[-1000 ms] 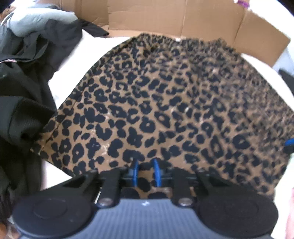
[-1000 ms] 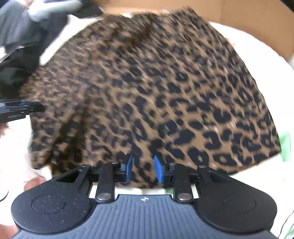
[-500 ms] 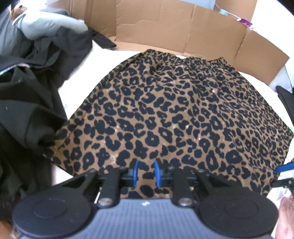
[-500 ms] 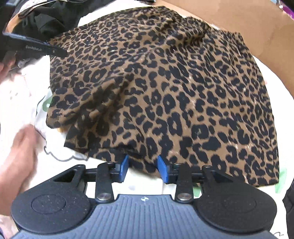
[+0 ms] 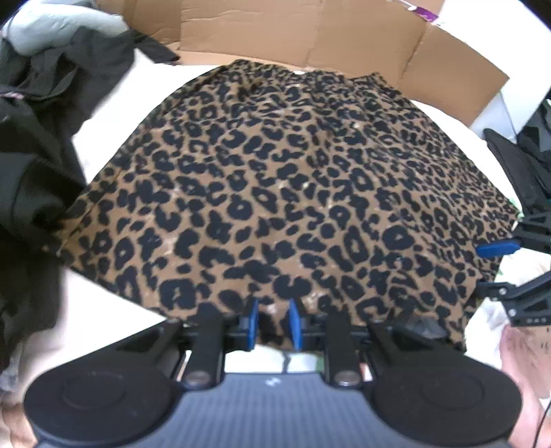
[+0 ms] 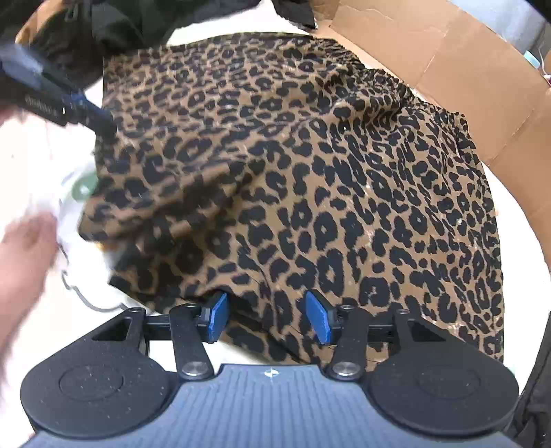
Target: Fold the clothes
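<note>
A leopard-print skirt [image 5: 292, 179] lies spread on a white surface, waistband toward the cardboard. My left gripper [image 5: 273, 322] sits at the near hem, its blue pads close together with the hem pinched between them. The right wrist view shows the left gripper [image 6: 100, 120] at the skirt's [image 6: 310, 172] left edge, where the cloth is bunched and lifted. My right gripper [image 6: 268, 315] is at the hem further right. Its jaws are opening; cloth lies between the pads but they do not press on it. The left wrist view catches the right gripper [image 5: 492, 268] at the skirt's right corner.
A heap of black clothes [image 5: 31, 155] and a grey garment [image 5: 62, 24] lie to the left. Cardboard flaps [image 5: 310, 34] stand behind the skirt. A dark item [image 5: 523, 162] sits at the far right. A person's hand [image 6: 24, 248] is blurred at the left.
The right gripper's pads have spread apart and let go of the hem, and the gripper has rolled. The left gripper stays closed on the hem with little movement.
</note>
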A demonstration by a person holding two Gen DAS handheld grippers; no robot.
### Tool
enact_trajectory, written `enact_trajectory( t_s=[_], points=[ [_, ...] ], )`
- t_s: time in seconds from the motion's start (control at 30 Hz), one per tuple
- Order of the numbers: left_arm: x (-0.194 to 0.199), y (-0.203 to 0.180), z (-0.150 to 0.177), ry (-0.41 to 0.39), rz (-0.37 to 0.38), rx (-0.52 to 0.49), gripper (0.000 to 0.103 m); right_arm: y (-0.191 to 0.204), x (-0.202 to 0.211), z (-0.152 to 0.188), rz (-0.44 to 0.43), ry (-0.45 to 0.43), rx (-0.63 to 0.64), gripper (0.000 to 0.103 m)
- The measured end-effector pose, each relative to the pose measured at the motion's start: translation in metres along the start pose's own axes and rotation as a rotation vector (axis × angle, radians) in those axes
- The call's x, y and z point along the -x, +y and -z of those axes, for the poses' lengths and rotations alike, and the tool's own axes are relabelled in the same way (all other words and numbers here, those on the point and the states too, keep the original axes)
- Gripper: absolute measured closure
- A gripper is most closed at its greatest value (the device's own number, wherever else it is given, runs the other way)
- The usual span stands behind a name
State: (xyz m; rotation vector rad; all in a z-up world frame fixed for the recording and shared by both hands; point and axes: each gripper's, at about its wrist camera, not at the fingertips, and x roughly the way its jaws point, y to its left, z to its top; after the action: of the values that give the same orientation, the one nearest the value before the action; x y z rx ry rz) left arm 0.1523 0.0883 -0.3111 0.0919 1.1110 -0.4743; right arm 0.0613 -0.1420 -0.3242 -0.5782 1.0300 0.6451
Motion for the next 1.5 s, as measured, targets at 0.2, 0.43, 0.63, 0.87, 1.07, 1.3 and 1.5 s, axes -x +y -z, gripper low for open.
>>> enact_trajectory(
  t_s=[0.2,0.43,0.63,0.87,1.07,1.3,1.5],
  points=[
    [-0.006,-0.001,0.0,0.022,0.039,-0.021,0.082,0.003,0.006,0.001,-0.023,-0.044,0.008,0.047],
    [-0.007,0.003,0.002,0.023,0.029,-0.012,0.081,0.023,0.008,-0.008,-0.049,-0.112,0.107,0.05],
    [-0.01,0.007,0.002,0.026,0.027,-0.006,0.081,0.037,0.011,-0.004,-0.046,-0.159,0.214,0.059],
    [-0.012,0.005,0.002,0.024,0.021,-0.008,0.081,0.043,0.008,0.002,-0.085,-0.138,0.255,0.101],
    [-0.011,0.008,0.003,0.024,0.019,0.001,0.081,0.042,0.013,0.009,-0.133,-0.115,0.263,0.103],
    [-0.012,0.01,0.003,0.019,0.023,0.012,0.081,0.047,0.012,0.016,-0.198,-0.06,0.278,0.103],
    [-0.012,0.009,0.004,0.017,0.022,0.009,0.081,0.045,0.022,0.015,-0.107,-0.097,0.293,0.103]
  ],
)
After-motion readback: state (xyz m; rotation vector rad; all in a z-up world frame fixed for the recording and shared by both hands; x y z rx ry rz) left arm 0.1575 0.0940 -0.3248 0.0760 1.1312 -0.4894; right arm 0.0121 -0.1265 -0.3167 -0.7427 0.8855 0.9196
